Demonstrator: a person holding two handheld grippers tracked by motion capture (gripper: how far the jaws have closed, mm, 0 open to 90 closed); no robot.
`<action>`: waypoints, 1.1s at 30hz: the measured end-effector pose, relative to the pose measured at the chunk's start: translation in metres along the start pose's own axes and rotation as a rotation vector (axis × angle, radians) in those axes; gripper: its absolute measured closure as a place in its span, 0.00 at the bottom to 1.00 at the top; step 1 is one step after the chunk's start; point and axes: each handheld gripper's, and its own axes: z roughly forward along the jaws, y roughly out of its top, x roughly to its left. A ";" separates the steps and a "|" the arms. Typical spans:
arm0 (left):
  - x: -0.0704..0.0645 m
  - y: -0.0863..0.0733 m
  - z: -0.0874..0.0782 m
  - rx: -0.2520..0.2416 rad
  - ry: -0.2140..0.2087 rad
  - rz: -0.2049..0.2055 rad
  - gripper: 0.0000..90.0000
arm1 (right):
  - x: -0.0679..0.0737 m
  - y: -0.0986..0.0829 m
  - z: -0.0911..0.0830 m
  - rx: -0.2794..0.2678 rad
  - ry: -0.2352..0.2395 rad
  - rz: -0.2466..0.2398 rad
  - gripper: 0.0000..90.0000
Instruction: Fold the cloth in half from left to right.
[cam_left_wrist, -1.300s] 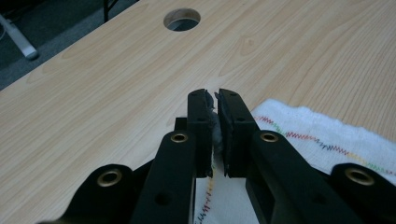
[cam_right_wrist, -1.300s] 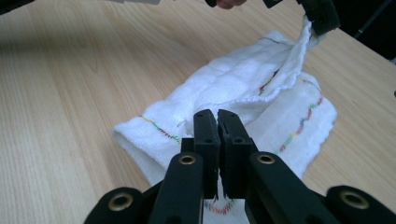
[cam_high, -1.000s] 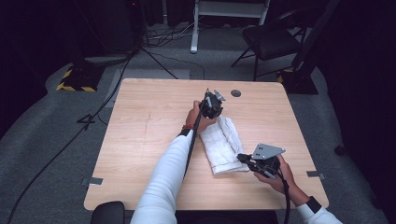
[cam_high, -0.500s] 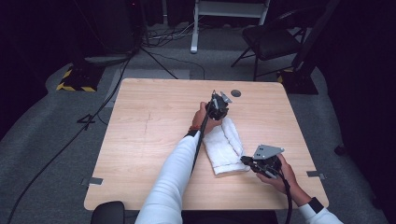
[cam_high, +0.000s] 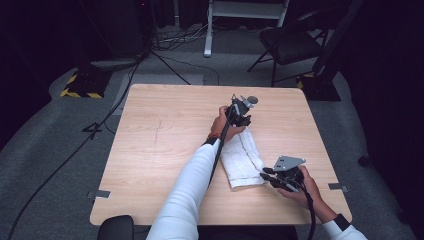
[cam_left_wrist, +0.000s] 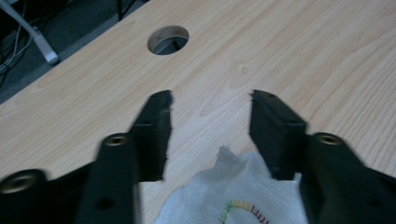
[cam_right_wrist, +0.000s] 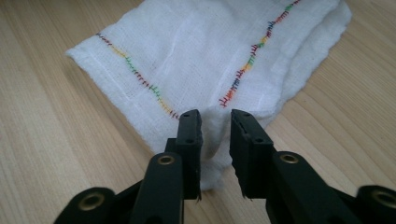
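A folded white cloth (cam_high: 242, 159) with coloured stitching lies on the wooden surface (cam_high: 160, 135), and a tool works at each of its two ends, seemingly to fold or straighten it. The right tool (cam_high: 266, 175), at the cloth's near end, has its jaws narrowed around a pinch of the fabric edge, likely to anchor or lift that end. The left tool (cam_high: 241, 117) hovers over the cloth's far end with jaws spread wide and nothing gripped, a raised corner of fabric between them, just short of the round hole (cam_left_wrist: 168, 39).
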 end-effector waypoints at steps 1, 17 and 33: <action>0.001 0.000 -0.003 -0.001 0.001 -0.001 0.45 | -0.001 0.000 0.000 0.001 -0.009 0.006 0.74; -0.017 -0.079 -0.103 0.002 -0.227 0.073 0.21 | -0.015 0.001 -0.008 -0.012 -0.064 0.044 0.60; -0.074 -0.129 -0.103 0.105 -0.311 0.154 0.21 | -0.035 -0.006 0.009 0.001 -0.054 0.064 0.55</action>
